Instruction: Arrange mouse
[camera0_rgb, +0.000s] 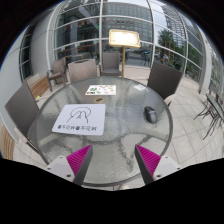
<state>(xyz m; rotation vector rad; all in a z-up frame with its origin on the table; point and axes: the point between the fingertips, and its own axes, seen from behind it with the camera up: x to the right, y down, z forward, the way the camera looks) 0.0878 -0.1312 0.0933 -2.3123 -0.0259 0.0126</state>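
A dark computer mouse lies on the right side of a round glass table. A white mouse mat with small printed marks lies on the left part of the tabletop. My gripper hovers above the near edge of the table, well short of both. Its two fingers with magenta pads stand wide apart, and nothing is between them.
A small white sheet with pictures lies at the table's far side. Chairs ring the table, one at the left and one at the back. A lit lamp stands behind, before glass walls.
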